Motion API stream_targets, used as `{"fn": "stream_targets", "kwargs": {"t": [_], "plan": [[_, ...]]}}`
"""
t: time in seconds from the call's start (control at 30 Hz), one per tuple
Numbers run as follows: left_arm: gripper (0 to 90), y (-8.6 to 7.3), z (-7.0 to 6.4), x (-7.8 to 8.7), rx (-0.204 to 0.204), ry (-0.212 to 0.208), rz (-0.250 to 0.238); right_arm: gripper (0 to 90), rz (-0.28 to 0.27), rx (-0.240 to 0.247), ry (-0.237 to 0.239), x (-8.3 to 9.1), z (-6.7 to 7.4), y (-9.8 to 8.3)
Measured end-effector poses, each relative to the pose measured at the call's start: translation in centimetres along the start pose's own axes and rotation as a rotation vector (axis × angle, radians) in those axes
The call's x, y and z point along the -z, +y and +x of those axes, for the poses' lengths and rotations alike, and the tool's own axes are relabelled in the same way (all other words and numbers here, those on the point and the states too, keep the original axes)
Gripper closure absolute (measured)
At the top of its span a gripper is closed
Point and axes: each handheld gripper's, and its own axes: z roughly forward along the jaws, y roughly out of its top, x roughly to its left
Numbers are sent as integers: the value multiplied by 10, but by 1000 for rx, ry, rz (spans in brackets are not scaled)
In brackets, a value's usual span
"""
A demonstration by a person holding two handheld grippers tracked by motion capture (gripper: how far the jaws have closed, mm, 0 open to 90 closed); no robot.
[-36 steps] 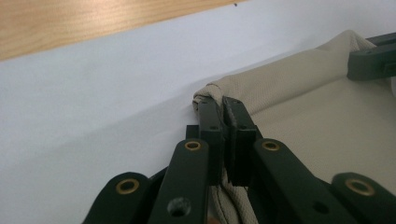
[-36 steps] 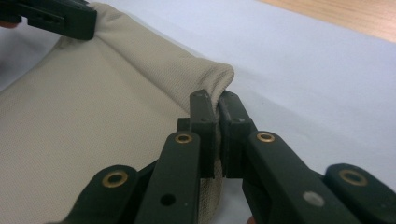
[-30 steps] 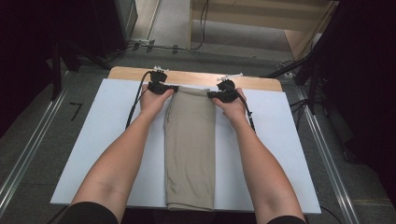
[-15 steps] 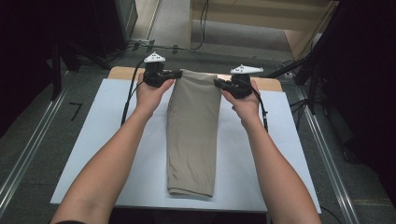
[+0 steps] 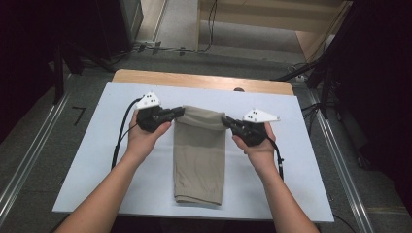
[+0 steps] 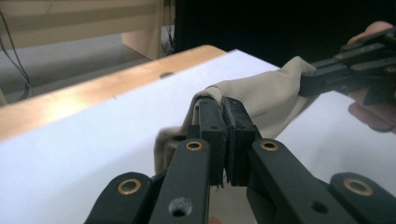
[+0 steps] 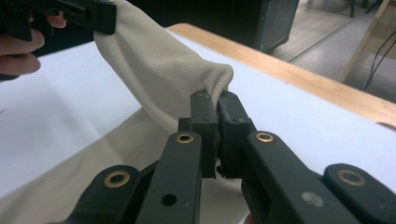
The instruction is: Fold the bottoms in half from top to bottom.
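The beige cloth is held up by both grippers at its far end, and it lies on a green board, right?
Not quite. The beige cloth is pinched at its far end by the left gripper and the right gripper, but the board under it is white, as the high view shows.

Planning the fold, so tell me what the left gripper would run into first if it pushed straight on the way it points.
Shut on one end of the beige cloth, the left gripper points across the white board at the right gripper. It would probably bunch the cloth first, then meet that gripper; depth is uncertain.

Beige cloth (image 5: 199, 155), white board (image 5: 87, 165), black tongs (image 5: 179, 112).
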Motion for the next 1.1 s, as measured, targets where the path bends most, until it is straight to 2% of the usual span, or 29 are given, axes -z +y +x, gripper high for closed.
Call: {"fn": "stream_targets", "kwargs": {"t": [0.1, 0.2, 0.4, 0.47, 0.57, 0.6, 0.63, 0.73, 0.8, 0.83, 0.87, 0.9, 0.97, 1.03, 1.1], "plan": [[890, -19, -16, 11, 1, -24, 3, 848, 2, 12, 20, 14, 15, -17], [890, -41, -31, 23, 33, -69, 6, 848, 5, 1, 40, 27, 31, -36], [889, -84, -61, 47, 37, -100, 50, 845, 21, -18, 93, 50, 64, -73], [889, -94, -68, 54, 61, -119, 68, 844, 36, 2, 97, 56, 74, -84], [888, -103, -81, 62, 60, -133, 95, 844, 72, 17, 115, 62, 87, -93], [888, -105, -84, 64, 61, -140, 102, 843, 77, 33, 113, 66, 91, -94], [888, -107, -90, 68, 46, -142, 114, 843, 77, 34, 116, 69, 94, -96], [886, -110, -104, 78, 6, -167, 145, 837, 83, 22, 143, 82, 105, -103], [882, -111, -109, 83, 0, -196, 161, 815, 98, 28, 166, 90, 112, -109], [867, -113, -112, 87, 3, -228, 165, 773, 104, 32, 174, 94, 115, -111], [822, -113, -114, 91, -3, -240, 160, 711, 111, 25, 212, 100, 117, -113], [735, -113, -115, 94, -2, -251, 152, 646, 110, 13, 245, 105, 119, -114], [543, -107, -115, 99, 19, -283, 112, 537, 93, 6, 280, 116, 121, -112], [510, -98, -110, 98, 37, -279, 70, 532, 62, -7, 282, 122, 119, -107], [506, -88, -103, 88, 26, -245, 77, 532, 35, -28, 251, 117, 114, -95]]}}
